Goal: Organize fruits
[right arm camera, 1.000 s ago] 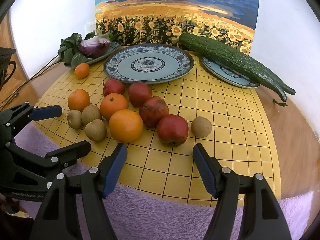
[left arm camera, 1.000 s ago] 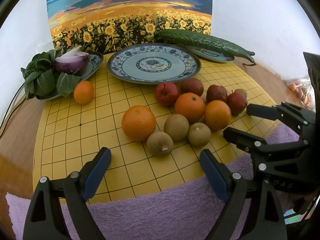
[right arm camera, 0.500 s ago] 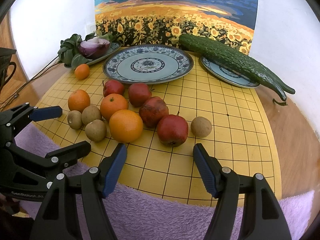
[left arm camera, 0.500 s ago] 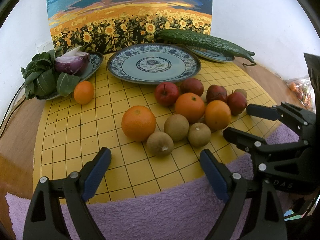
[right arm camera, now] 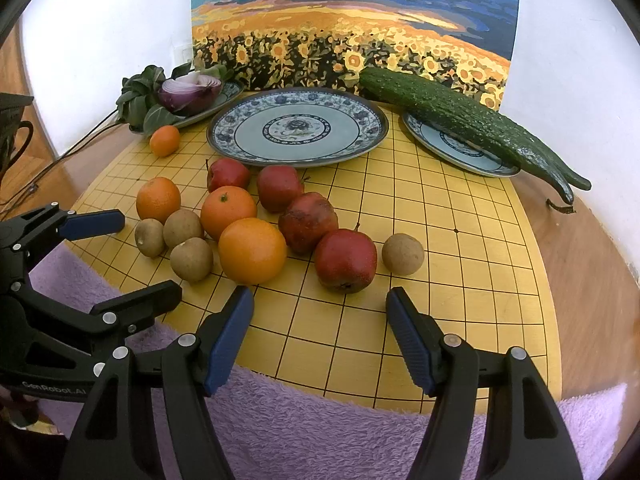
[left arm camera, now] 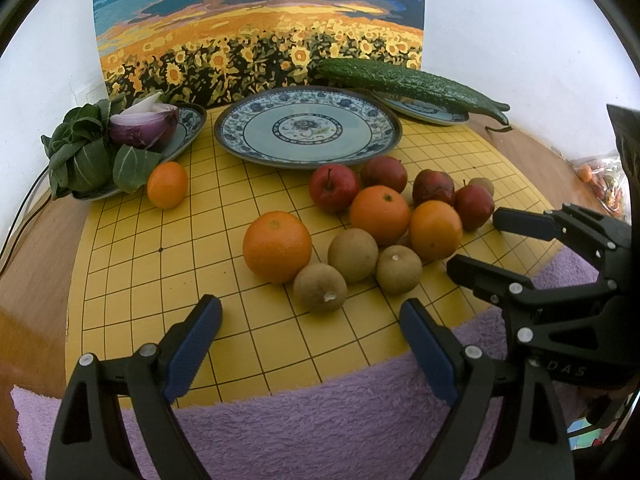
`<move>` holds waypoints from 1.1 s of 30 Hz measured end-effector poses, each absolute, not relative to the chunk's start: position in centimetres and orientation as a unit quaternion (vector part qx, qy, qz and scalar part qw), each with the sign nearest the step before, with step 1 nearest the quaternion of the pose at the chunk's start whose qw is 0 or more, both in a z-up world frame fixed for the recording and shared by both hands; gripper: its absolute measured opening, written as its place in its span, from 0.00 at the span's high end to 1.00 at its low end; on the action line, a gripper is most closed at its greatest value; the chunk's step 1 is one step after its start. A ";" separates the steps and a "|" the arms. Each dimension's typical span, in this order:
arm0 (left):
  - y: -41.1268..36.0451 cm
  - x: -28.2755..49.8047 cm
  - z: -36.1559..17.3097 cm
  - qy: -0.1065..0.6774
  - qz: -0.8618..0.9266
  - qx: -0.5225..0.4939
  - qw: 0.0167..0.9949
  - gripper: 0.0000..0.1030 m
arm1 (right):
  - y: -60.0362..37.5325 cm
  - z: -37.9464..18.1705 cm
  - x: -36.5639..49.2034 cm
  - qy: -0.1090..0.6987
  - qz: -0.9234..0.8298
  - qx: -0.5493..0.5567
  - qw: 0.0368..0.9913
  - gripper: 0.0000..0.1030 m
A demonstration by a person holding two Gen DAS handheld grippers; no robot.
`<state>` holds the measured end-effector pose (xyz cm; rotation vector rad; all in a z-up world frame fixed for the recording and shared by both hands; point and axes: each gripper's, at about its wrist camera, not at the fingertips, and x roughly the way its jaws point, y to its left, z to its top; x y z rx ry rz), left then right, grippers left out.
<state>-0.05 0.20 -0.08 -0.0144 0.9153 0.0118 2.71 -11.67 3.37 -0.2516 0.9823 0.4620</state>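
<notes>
A sunflower painting (left arm camera: 260,40) leans on the white wall behind a yellow grid board (left arm camera: 160,280) that lies on the wooden table (left arm camera: 36,248). In the left wrist view, the left hand-held gripper (left arm camera: 310,344) is spread wide and holds nothing, above a purple towel (left arm camera: 320,428). The fruits (left arm camera: 360,224) lie in a cluster on the board, in front of the empty blue patterned plate (left arm camera: 308,130); one small orange (left arm camera: 167,185) sits apart, beside a plate of greens (left arm camera: 188,128). In the right wrist view, the right hand-held gripper (right arm camera: 320,336) is also spread and empty, just in front of a red apple (right arm camera: 346,260). A cucumber (right arm camera: 460,120) rests across a smaller plate (right arm camera: 452,148).
</notes>
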 end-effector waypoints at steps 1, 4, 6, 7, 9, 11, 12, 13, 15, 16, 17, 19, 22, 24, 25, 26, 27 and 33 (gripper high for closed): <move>0.2 0.0 -0.1 0.442 0.006 -0.007 0.897 0.10 | -11.6 3.4 2.7 0.466 0.219 -0.119 0.849 0.31; 0.2 -0.1 -0.1 0.442 0.006 -0.007 0.897 0.10 | -11.6 3.3 2.7 0.466 0.219 -0.120 0.849 0.31; 0.2 0.0 -0.1 0.442 0.006 -0.007 0.897 0.09 | -11.6 3.3 2.7 0.466 0.220 -0.120 0.848 0.31; 0.1 0.1 0.0 0.442 0.007 -0.007 0.897 0.09 | -11.6 3.3 2.7 0.466 0.220 -0.120 0.848 0.31; 0.1 0.1 0.0 0.442 0.007 -0.007 0.897 0.09 | -11.6 3.3 2.7 0.467 0.220 -0.120 0.848 0.31; 0.1 0.1 0.0 0.442 0.008 -0.007 0.897 0.09 | -11.6 3.3 2.7 0.467 0.222 -0.120 0.847 0.31; 0.1 0.1 0.0 0.442 0.007 -0.007 0.897 0.09 | -11.5 3.3 2.7 0.467 0.222 -0.120 0.847 0.31; 0.1 0.1 0.0 0.442 0.007 -0.007 0.897 0.09 | -11.5 3.3 2.7 0.467 0.222 -0.121 0.847 0.31; 0.1 0.1 0.0 0.442 0.007 -0.007 0.897 0.09 | -11.6 3.3 2.7 0.468 0.222 -0.121 0.847 0.31; 0.1 0.1 0.0 0.442 0.007 -0.007 0.897 0.08 | -11.6 3.3 2.7 0.468 0.223 -0.121 0.847 0.31; 0.1 0.1 0.0 0.442 0.006 -0.007 0.897 0.08 | -11.5 3.3 2.7 0.468 0.224 -0.120 0.847 0.31; 0.1 0.0 0.0 0.442 0.007 -0.007 0.897 0.08 | -11.5 3.3 2.7 0.468 0.223 -0.120 0.847 0.31; 0.1 0.1 0.0 0.442 0.007 -0.007 0.897 0.08 | -11.6 3.3 2.7 0.468 0.223 -0.120 0.847 0.31; 0.1 0.1 0.0 0.442 0.007 -0.007 0.897 0.08 | -11.6 3.3 2.7 0.468 0.223 -0.120 0.847 0.31; 0.1 0.1 0.0 0.442 0.007 -0.007 0.897 0.08 | -11.6 3.3 2.7 0.468 0.223 -0.120 0.847 0.31; 0.1 0.1 0.0 0.442 0.007 -0.007 0.897 0.08 | -11.6 3.3 2.7 0.468 0.223 -0.120 0.847 0.31; 0.1 0.1 0.0 0.442 0.007 -0.007 0.897 0.08 | -11.6 3.3 2.7 0.468 0.223 -0.120 0.847 0.31; 0.1 0.1 0.0 0.442 0.007 -0.007 0.897 0.07 | -11.6 3.2 2.7 0.467 0.223 -0.120 0.847 0.31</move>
